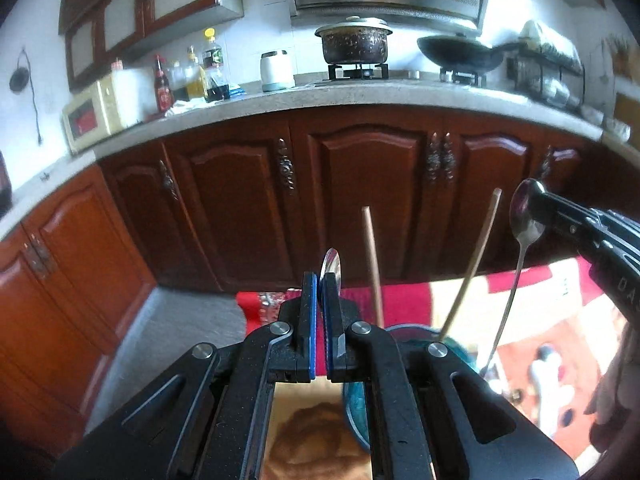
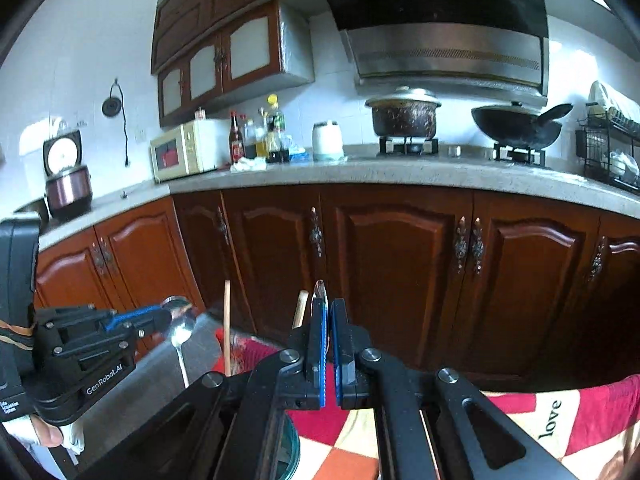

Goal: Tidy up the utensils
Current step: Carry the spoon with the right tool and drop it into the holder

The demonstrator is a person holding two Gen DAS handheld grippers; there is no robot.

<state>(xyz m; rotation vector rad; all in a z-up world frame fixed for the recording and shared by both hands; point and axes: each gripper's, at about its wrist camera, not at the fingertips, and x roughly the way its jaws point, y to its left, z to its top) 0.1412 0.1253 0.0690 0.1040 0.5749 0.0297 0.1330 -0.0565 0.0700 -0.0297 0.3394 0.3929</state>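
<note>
Left to right, as I read the two wrist views.

Left gripper (image 1: 320, 300): I have its fingers (image 1: 308, 312) pinched nearly together on the bowl of a steel spoon (image 1: 332, 266). The bowl stands edge-on above the fingertips; in the right wrist view the same spoon (image 2: 182, 326) hangs with its handle pointing down. Its long axis is close to vertical.

Cup (image 1: 456, 346): a blue-green vessel lying just right of and below the left fingers, on the red-and-cream patterned cloth (image 1: 460, 292) that covers the bench. Two wooden chopsticks stand in it, the left chopstick (image 1: 372, 264) near upright, the right chopstick (image 1: 476, 260) leaning rightward.

Right gripper (image 2: 329, 316): its fingers (image 2: 318, 332) are likewise narrowed onto the bowl of a second spoon (image 1: 524, 216), which the left wrist view shows hanging handle-down, the tip reaching toward the cup's right rim. Whether the tip is inside the rim I cannot tell.

Governing relation: both spoons hang handle-down over or beside the cup mouth. I judge the right spoon the nearer, its handle already at the rim; the left spoon sits to the cup's left and would need shifting rightward before lowering. The leaning chopstick lies between the two handles and could be knocked.
</note>
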